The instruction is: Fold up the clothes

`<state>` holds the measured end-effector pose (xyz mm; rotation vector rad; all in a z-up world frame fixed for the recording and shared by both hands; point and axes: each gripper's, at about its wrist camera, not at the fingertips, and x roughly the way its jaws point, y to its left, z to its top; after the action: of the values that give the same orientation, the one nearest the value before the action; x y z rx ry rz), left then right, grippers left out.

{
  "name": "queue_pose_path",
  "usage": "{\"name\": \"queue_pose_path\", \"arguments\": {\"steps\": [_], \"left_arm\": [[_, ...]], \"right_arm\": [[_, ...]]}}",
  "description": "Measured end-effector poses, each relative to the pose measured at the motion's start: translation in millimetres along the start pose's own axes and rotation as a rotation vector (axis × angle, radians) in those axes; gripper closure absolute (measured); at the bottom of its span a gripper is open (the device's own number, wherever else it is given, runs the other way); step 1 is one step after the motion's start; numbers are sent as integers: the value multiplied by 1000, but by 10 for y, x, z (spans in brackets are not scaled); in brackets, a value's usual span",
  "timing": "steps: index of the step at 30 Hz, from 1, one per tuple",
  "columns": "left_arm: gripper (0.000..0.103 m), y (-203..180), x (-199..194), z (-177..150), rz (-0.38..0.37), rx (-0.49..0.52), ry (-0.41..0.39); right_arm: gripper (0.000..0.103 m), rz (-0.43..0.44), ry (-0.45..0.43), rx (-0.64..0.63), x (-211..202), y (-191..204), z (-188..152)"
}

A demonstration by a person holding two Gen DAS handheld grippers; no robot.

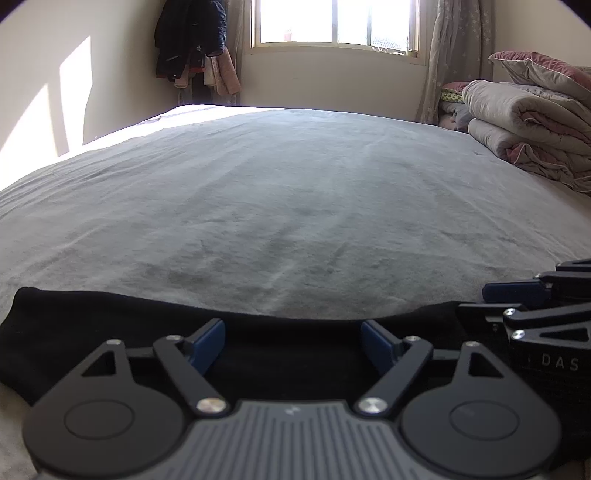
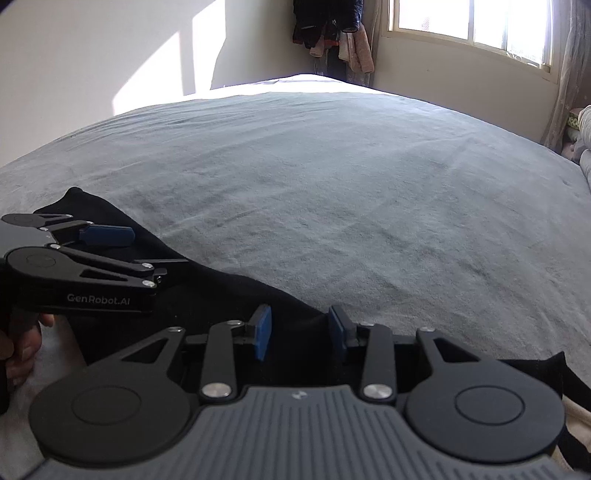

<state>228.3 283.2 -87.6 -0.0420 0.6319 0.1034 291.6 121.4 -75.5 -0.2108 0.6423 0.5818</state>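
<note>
Black garment (image 1: 92,332) lies flat along near edge of grey bed cover (image 1: 295,203), spread under both grippers. Left gripper (image 1: 293,341): jaws spread wide, blue pads clear of cloth, nothing gripped. Right gripper (image 2: 300,334): jaws part open above garment's far edge, nothing pinched between pads. Person's hand (image 2: 22,350) holds left gripper handle. Folded quilts (image 1: 532,122) stacked at bed's right side.

- Grey bedcover (image 1: 295,206), smooth, spread across the bed.
- Folded quilts (image 1: 532,129) stacked at its right edge.
- Bright window (image 1: 334,24) with a pale curtain (image 1: 456,55).
- Dark coats (image 1: 192,40) hanging in the corner.
</note>
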Motion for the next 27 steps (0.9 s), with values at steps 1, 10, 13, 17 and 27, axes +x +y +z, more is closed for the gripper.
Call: {"name": "queue_pose_path", "arguments": {"steps": [1,10,13,17,27], "left_arm": [[18,6,7,2,-6,-3,1],[1,-36,68,27,-42,11,22],[1,-56,35,30,-28,13,21],[1,-105,-46,35,8,-19,47],[1,-577,-494,-84,-146,-93,-1]], "right_arm": [[63,-11,2,14,19,5,48],[35,-116,4,57,-1051,-172,-237],[28,-173,48,51,-1478,-280,-566],[20,-255,97,91,-1997,-457,-1022],[11,-338,78,341,-2747,-720,-1715]]}}
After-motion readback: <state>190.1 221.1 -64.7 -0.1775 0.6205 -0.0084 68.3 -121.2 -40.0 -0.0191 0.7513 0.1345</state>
